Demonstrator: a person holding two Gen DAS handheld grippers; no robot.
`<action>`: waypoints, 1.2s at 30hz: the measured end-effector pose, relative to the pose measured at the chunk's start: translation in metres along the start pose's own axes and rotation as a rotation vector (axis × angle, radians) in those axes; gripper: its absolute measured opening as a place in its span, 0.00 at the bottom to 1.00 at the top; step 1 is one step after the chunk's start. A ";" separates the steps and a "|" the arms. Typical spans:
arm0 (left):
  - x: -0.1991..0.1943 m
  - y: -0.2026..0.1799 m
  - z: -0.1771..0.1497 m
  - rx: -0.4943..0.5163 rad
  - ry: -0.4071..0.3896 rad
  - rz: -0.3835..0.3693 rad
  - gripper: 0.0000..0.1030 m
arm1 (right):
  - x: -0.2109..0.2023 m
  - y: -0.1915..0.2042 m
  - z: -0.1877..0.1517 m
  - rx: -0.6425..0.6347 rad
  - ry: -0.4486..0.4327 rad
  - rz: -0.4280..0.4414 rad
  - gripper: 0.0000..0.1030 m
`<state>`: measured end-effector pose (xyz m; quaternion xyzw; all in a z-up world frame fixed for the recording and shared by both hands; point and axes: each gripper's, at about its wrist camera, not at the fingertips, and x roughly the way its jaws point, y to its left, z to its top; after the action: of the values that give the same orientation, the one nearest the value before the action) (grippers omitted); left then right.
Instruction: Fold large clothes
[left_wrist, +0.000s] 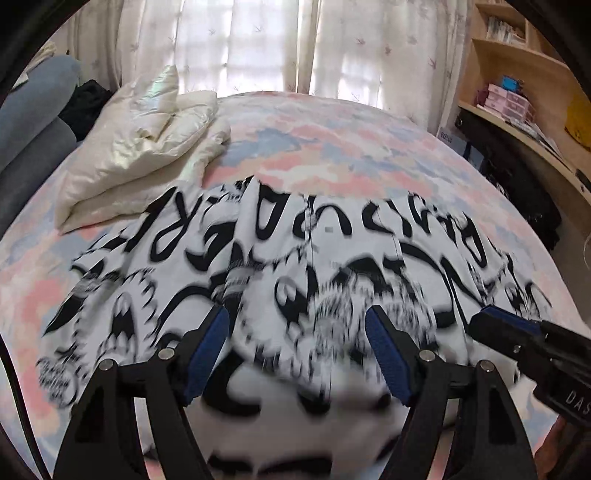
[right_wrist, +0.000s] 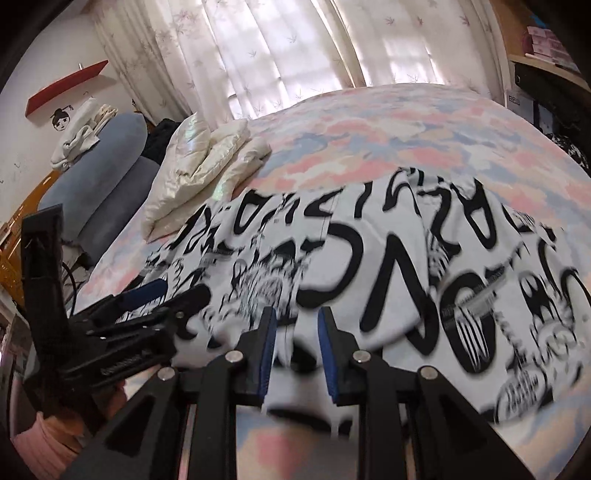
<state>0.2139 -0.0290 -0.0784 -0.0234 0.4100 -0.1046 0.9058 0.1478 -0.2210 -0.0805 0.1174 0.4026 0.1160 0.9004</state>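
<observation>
The black-and-white printed garment (left_wrist: 295, 266) lies spread across the near half of the bed (left_wrist: 332, 147), its far hem running roughly straight across the pastel cover, its near edge bunched and blurred just under both tools. It looks like a wide, loosely laid piece with a few creases, not yet folded into a compact shape; which part of the garment faces the cameras I cannot tell.

The left gripper (left_wrist: 297, 354) hovers over the near edge with its fingers spread wide; cloth shows beneath them, but the blue pads press on nothing. The right gripper (right_wrist: 297, 350), just beside it, has its fingers set narrow, and a bit of white cloth sits in the gap between them. The blur hides whether the pads actually pinch it, so I cannot tell if it is held.

Judging by this, the step in hand is taking hold of the near edge at two points. The next move calls for both sets of fingers to close on the fabric, well enough apart to keep the edge taut, then lift and carry it toward the far hem.

A folded cream puffer jacket (left_wrist: 144, 147) rests beyond the garment's left corner, with blue-grey bolsters (right_wrist: 99, 170) further left.
</observation>
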 end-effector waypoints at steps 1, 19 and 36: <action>0.007 0.000 0.006 -0.006 0.000 -0.003 0.72 | 0.008 -0.003 0.009 0.009 -0.006 -0.004 0.23; 0.109 -0.008 0.022 -0.008 0.107 0.035 0.73 | 0.109 -0.039 0.036 0.088 0.072 -0.036 0.23; 0.025 -0.003 -0.012 -0.045 0.147 0.012 0.72 | 0.053 -0.022 0.000 0.084 0.154 -0.021 0.23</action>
<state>0.2205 -0.0366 -0.1044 -0.0336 0.4778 -0.0915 0.8730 0.1843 -0.2253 -0.1243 0.1417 0.4765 0.0983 0.8621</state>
